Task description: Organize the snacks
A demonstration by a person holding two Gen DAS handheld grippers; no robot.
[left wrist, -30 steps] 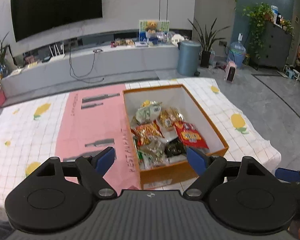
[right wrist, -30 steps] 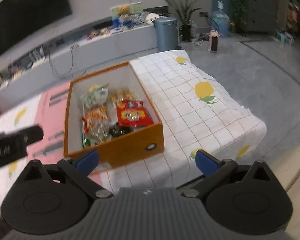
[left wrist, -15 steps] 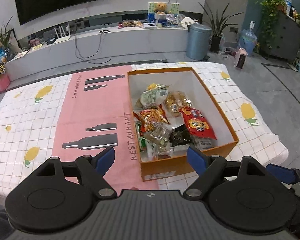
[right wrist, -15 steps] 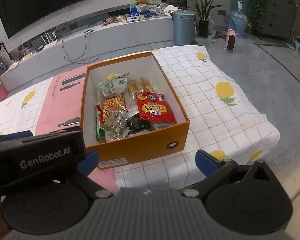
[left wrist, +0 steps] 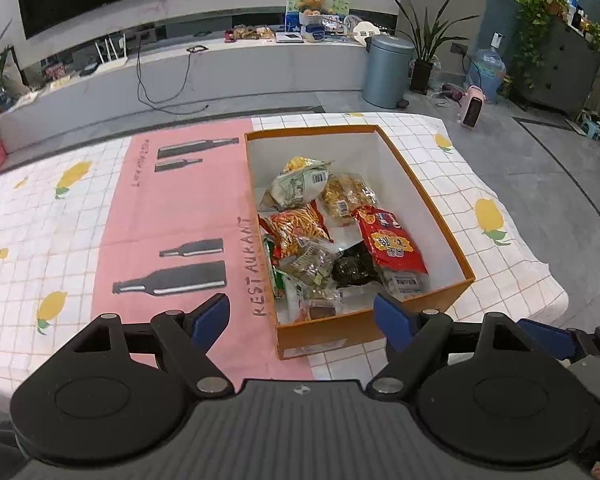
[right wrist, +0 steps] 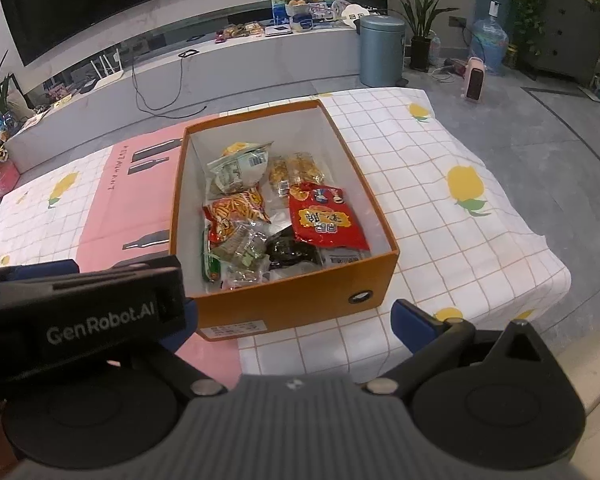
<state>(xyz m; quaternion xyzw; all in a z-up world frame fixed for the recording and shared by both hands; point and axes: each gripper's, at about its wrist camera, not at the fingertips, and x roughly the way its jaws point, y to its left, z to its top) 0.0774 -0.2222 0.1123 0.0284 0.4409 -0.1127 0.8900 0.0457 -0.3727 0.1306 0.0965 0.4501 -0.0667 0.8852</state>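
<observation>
The snacks (left wrist: pixel 324 236) are lying in the orange box (left wrist: pixel 440 216) near the bench's right edge, straight ahead of the left gripper (left wrist: pixel 302 314); right gripper (right wrist: pixel 296 322) is nearer. Both grippers' fingers are standing open w/ nothing held.

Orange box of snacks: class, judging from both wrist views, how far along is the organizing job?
Done: nothing visibly sorted. The snack packets, such as the red packet and the green-and-white bag, lie jumbled in the orange box. In hand: nothing. The left gripper and right gripper hover short of the box, jaws open and empty. Left: every packet; none lies on the tablecloth.
</observation>
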